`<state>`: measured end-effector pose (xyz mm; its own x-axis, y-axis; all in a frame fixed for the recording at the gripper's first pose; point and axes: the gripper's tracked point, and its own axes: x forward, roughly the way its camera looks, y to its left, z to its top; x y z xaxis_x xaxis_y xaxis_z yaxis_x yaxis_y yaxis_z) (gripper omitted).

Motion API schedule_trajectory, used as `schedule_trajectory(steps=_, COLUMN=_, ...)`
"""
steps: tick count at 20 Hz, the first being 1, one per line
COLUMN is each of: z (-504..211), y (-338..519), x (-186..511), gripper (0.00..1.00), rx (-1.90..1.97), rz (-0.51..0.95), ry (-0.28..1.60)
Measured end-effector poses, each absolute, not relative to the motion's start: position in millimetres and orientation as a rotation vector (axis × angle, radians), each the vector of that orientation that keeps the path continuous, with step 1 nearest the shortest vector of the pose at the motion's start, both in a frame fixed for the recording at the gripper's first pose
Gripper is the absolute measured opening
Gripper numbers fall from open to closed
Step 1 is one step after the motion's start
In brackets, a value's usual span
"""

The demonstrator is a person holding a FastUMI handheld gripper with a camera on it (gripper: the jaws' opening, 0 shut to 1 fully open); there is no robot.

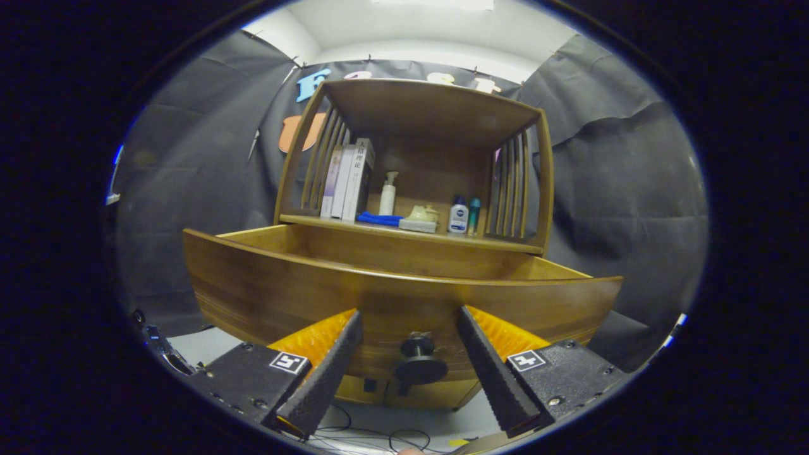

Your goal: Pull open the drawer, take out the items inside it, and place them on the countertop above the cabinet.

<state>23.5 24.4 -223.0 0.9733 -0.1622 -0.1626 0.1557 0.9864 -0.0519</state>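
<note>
The wooden drawer stands pulled out from the cabinet toward me, its curved front panel just ahead of my fingers. A black round knob sticks out of that panel, sitting in the gap between my fingers with space on both sides. My gripper is open, and its black ridged fingers touch nothing. The drawer's inside is hidden behind its front panel. Above the drawer is the countertop of the cabinet.
On the countertop stand books, a white pump bottle, a blue cloth, a sponge with a pale object and two small bottles. Slatted wooden sides and a top board enclose it. Cables lie on the floor below.
</note>
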Motion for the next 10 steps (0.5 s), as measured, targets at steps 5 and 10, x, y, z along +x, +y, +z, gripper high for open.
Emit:
schedule_trajectory(steps=5, z=-222.7, y=23.1, x=54.5, gripper=1.0, rx=-0.025, rz=-0.164, ry=0.187)
schedule_trajectory(steps=10, z=-221.9, y=17.1, x=95.3, gripper=1.0, rx=-0.061, rz=-0.164, ry=0.197)
